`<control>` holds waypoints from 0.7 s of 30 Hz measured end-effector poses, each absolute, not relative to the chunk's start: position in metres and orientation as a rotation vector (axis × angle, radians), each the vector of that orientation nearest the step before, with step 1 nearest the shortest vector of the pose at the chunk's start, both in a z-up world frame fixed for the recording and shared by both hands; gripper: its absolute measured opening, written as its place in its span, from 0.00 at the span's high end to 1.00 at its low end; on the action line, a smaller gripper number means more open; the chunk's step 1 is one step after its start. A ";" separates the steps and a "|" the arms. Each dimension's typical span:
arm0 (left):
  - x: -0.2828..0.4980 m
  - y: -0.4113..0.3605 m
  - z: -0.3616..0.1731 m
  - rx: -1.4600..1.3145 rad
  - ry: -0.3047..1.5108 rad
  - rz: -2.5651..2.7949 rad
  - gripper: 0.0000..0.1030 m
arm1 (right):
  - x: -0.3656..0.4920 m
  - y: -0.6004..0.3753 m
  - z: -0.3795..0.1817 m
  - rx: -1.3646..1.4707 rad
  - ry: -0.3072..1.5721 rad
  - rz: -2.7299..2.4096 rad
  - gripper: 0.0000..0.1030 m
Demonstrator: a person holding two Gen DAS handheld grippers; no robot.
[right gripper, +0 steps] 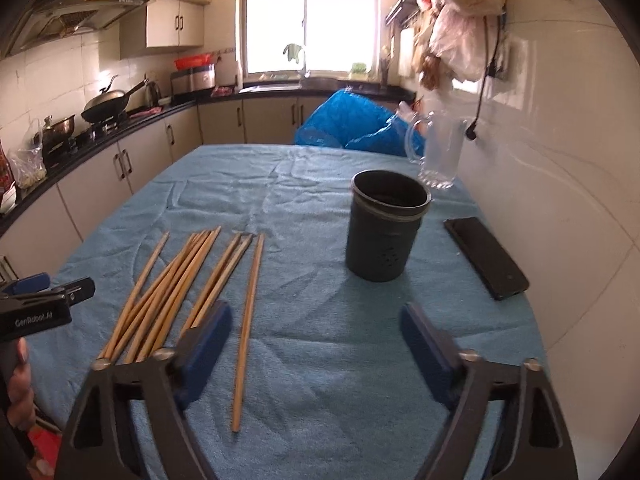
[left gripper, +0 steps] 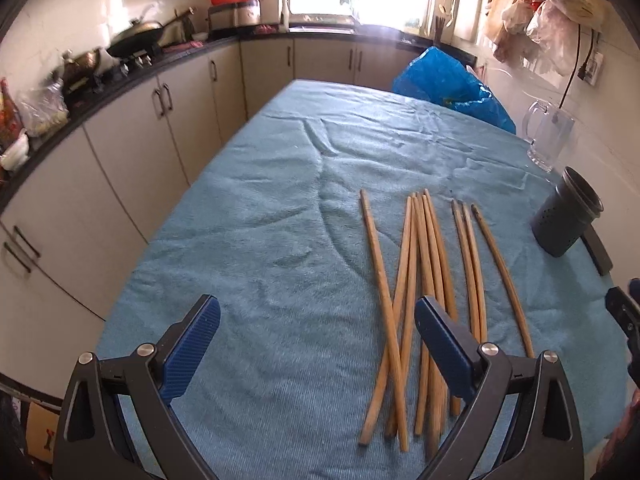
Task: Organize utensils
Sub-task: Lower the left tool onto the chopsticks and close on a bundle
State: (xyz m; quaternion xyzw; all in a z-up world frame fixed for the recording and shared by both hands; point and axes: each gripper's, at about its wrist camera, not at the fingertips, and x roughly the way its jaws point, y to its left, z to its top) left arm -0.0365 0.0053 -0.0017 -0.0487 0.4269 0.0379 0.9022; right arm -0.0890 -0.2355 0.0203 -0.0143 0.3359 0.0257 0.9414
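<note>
Chopsticks (right gripper: 176,296) lie loose on the worktop (left gripper: 260,240), left of the dark holder (right gripper: 384,228), which stands upright beyond them. Left tongs (left gripper: 316,348) and right tongs (right gripper: 316,344) gape, empty. Advice: pinch one stick mid-shaft, lift it clear, drop it tip-first into the holder.

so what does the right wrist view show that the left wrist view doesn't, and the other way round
Only the right wrist view shows the range hood, the whole black phone lying flat beside the holder, and the hand carrying the left hand-held gripper.

Only the left wrist view shows a sliver of the right hand-held gripper at its right edge; the phone is just a dark corner there.

Both show the wooden chopsticks on the blue cloth, the upright dark utensil holder, the clear glass mug, the blue bag and the window.
</note>
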 end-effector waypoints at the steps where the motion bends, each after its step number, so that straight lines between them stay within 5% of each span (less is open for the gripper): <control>1: -0.031 0.005 -0.003 -0.109 0.899 0.059 0.10 | -0.086 -0.234 0.020 -0.034 0.694 0.052 0.22; 4: -0.012 -0.008 -0.006 -0.090 0.938 -0.024 0.13 | -0.079 -0.236 0.022 -0.009 0.702 0.041 0.22; 10: 0.037 -0.052 -0.025 0.033 0.999 -0.073 0.42 | -0.079 -0.236 0.021 -0.003 0.695 0.038 0.22; 21: 0.067 -0.034 -0.041 0.066 1.067 -0.016 0.44 | -0.063 -0.233 0.020 -0.011 0.717 0.053 0.22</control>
